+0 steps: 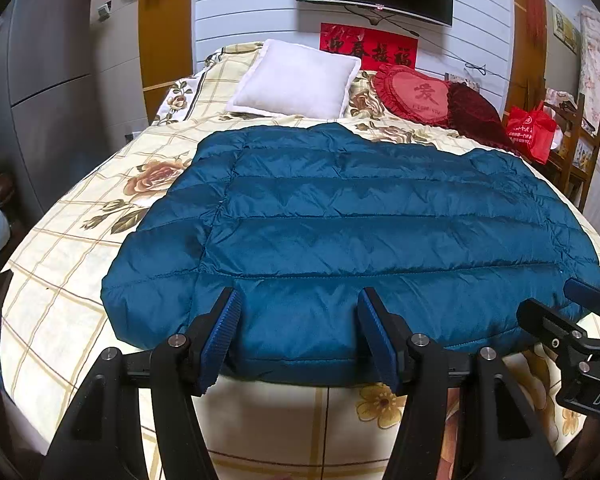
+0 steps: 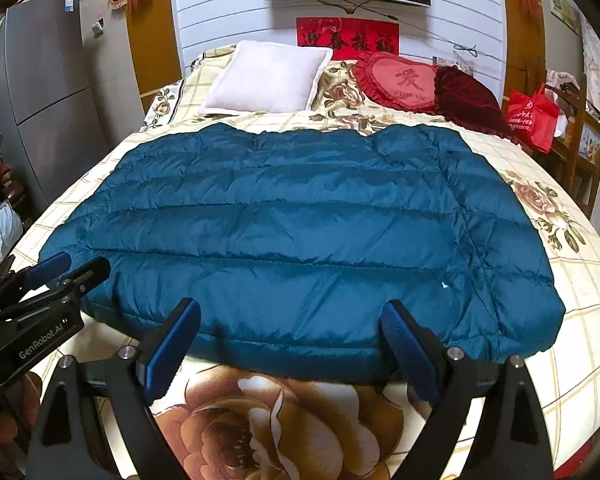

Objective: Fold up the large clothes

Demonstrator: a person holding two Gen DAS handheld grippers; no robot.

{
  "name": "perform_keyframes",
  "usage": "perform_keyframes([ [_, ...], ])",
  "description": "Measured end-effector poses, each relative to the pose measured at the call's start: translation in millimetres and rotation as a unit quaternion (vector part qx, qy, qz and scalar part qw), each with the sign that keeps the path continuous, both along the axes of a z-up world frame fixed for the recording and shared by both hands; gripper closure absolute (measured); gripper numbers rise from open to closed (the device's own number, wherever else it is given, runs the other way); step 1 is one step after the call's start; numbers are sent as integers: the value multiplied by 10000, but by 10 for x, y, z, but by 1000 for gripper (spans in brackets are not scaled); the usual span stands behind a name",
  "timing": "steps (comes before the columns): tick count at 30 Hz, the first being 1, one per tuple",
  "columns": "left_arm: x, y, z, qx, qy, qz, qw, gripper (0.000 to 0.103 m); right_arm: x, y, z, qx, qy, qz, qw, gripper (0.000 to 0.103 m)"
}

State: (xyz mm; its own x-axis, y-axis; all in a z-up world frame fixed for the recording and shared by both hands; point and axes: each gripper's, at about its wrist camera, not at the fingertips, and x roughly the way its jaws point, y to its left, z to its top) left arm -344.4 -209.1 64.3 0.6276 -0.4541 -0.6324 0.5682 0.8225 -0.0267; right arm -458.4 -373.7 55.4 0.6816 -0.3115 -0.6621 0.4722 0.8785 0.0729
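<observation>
A teal quilted down jacket [image 1: 340, 216] [image 2: 292, 220] lies flat across a floral bedspread [image 1: 60, 272] [image 2: 580, 288], its hem towards me. My left gripper [image 1: 300, 300] hovers open over the hem's left part, blue pads wide apart and nothing between them. In the right wrist view my right gripper [image 2: 292, 312] hangs open above the hem's right part, also with nothing in it. Each gripper shows at the edge of the other's view: the right gripper [image 1: 588, 300] at the jacket's near right corner, the left gripper [image 2: 60, 268] at its near left corner.
A white pillow [image 1: 296, 80], a red heart cushion [image 1: 416, 96] and a dark red cushion [image 1: 476, 116] sit at the bed's head. A grey fridge [image 1: 40, 80] stands left, a red bag [image 1: 532, 128] on wooden shelves right. A hand [image 2: 4, 420] holds the left gripper.
</observation>
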Motion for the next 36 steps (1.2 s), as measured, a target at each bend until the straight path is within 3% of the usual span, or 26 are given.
perform_keyframes([
  [36, -65, -87, -14, 72, -123, -94, 9999, 26, 55, -42, -57, 52, 75, -10, 10000, 8],
])
